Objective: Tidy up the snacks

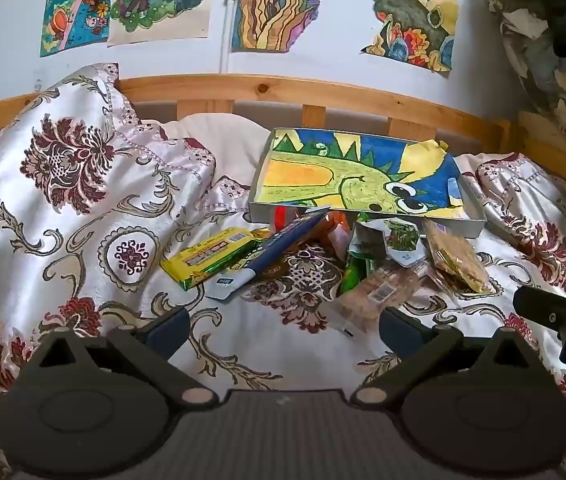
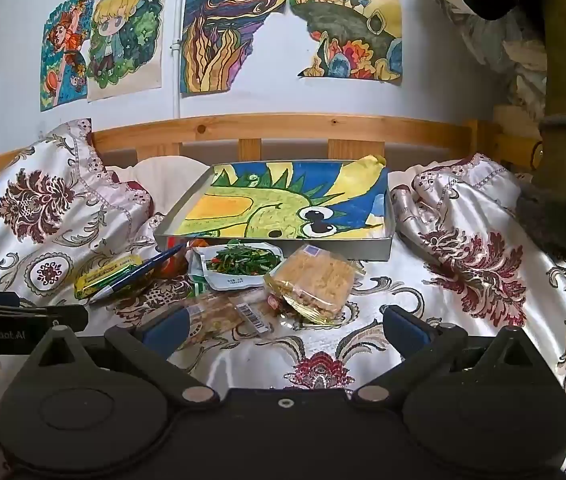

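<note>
Several snack packets lie in a heap on a flowered satin bedspread [image 1: 63, 208], in front of a shallow grey box [image 1: 455, 227] lined with a dinosaur drawing. In the heap are a yellow-green bar [image 1: 211, 256], a dark blue stick packet [image 1: 279, 246], a white pouch with greens [image 2: 243, 266] and a clear pack of crisp cakes [image 2: 311, 280]. My left gripper [image 1: 283, 326] hovers open, short of the heap. My right gripper [image 2: 283, 326] is open too, with a clear biscuit packet [image 2: 223, 318] by its left finger. Nothing is held.
A wooden bed rail [image 1: 283, 92] runs behind the box, under a wall of coloured drawings [image 2: 219, 40]. Bunched bedding rises at left [image 2: 43, 200] and right [image 2: 483, 220]. The other gripper shows at the right edge [image 1: 555, 312] of the left wrist view.
</note>
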